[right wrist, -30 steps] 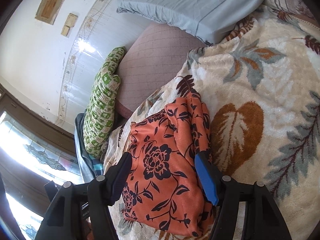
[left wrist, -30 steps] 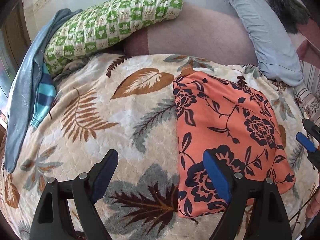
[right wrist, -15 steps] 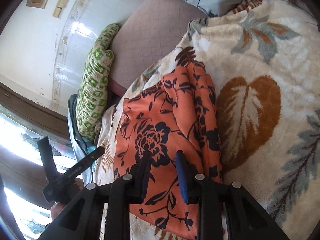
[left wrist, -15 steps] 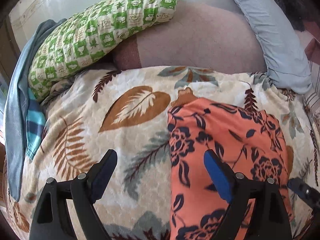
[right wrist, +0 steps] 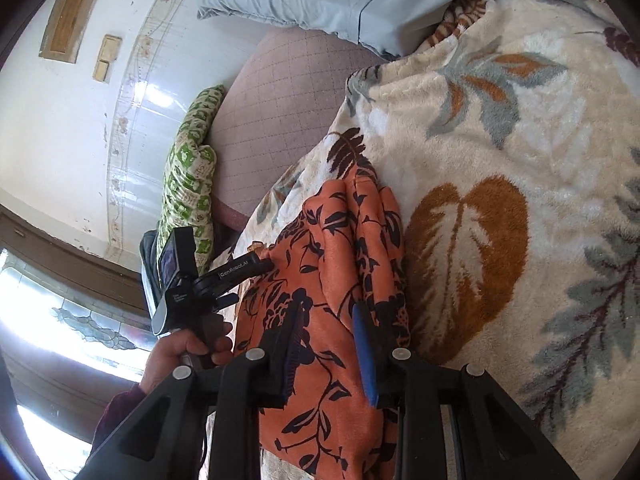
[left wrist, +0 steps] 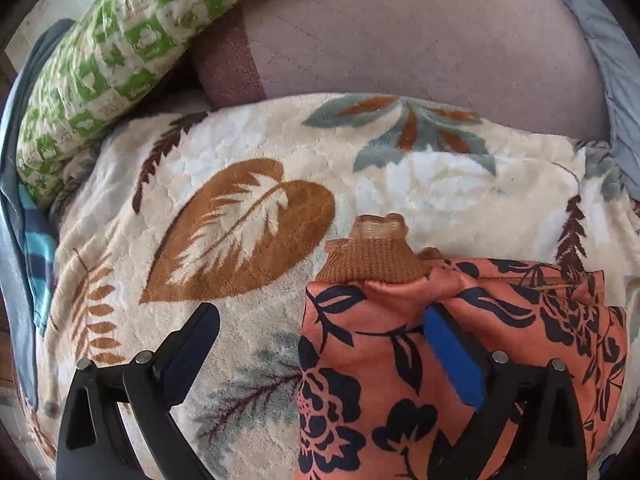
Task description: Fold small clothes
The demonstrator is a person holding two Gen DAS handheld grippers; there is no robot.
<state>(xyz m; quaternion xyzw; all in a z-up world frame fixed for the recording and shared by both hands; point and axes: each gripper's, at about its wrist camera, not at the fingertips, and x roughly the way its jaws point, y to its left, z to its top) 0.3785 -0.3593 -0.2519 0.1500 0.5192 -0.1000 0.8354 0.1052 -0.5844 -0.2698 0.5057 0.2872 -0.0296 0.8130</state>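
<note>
The orange floral garment (left wrist: pixel 460 368) lies folded on the leaf-patterned blanket (left wrist: pixel 248 216) of the bed, a brown ribbed cuff (left wrist: pixel 372 260) poking out at its far edge; the left tool (left wrist: pixel 320 352) has just been opening and stands wide apart, straddling the garment's left edge without pinching it; the right tool (right wrist: pixel 328 344) is clamped on a raised fold of the garment; "GenRobot.AI" reads on the left tool's arm (right wrist: pixel 240 270), held by a hand (right wrist: pixel 180 354).

That little orange garment (left wrist: pixel 460 360) with the dark navy flower print is lying half-folded and rumpled on the bed, brown ribbed cuff (left wrist: pixel 370 258) poking out.
</note>
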